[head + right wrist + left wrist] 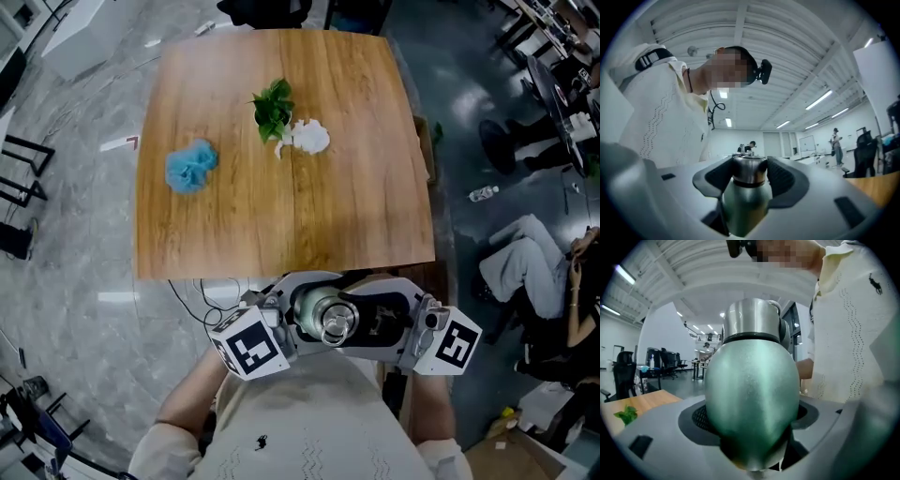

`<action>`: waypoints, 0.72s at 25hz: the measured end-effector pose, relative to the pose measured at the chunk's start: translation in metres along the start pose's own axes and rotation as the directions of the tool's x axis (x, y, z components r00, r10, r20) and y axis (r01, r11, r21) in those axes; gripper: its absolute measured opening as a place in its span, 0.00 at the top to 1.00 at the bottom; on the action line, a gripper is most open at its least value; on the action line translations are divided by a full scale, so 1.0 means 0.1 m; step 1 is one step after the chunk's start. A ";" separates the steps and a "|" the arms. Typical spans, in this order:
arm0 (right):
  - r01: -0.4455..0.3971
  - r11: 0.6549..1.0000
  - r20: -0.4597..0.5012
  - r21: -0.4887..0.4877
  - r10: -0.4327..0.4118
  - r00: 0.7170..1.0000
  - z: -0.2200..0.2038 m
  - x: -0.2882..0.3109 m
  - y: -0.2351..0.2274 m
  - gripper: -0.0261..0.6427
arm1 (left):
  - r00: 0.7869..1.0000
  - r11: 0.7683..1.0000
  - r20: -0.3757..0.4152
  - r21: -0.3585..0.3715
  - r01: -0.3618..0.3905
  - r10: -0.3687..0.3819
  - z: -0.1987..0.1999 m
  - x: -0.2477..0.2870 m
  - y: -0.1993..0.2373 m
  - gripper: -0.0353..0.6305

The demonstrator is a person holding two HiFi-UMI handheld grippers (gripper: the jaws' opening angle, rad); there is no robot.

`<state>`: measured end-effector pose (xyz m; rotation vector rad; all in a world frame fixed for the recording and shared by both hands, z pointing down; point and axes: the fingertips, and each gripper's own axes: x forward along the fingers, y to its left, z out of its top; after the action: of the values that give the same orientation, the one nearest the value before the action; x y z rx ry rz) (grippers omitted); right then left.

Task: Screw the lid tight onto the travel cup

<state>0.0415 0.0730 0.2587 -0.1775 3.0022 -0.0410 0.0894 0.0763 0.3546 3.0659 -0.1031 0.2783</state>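
I hold the travel cup in the air close to the person's chest, below the table's near edge. Its green body point(752, 399) fills the left gripper view, and my left gripper point(752, 430) is shut on it. The steel lid point(750, 169) sits on top of the cup point(743, 206). My right gripper point(750, 174) has its ribbed pads point(785, 178) against both sides of that lid. In the head view the lid point(337, 322) points up at the camera, with the left gripper point(302, 317) and the right gripper point(361, 324) on either side of it.
The wooden table point(281, 225) lies ahead, with a blue cloth point(190, 167), a green plant sprig point(273, 108) and a white lump point(309, 137) on its far half. A seated person point(539, 267) is on the right. Cables point(202, 295) trail under the table's near edge.
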 end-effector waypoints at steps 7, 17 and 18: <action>0.517 0.855 0.061 -0.042 -0.514 0.856 -0.06 0.00 -0.40 0.61 | 0.918 0.919 -0.059 -0.037 -0.394 0.391 -0.10 -0.04 0.59 0.34; 0.017 0.999 -0.007 0.043 -0.017 1.000 -0.05 0.01 -0.01 0.56 | 0.997 0.996 -0.044 0.058 -0.064 0.066 -0.07 0.03 0.07 0.34; 0.017 0.999 -0.002 0.031 -0.017 1.000 -0.02 0.04 -0.02 0.56 | 0.997 0.997 -0.034 0.044 -0.070 0.072 -0.06 0.04 0.07 0.34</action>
<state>0.0378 0.0711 0.2602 -0.1999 2.9999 -0.0892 0.0922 0.0691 0.3615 3.1025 -0.2072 0.3436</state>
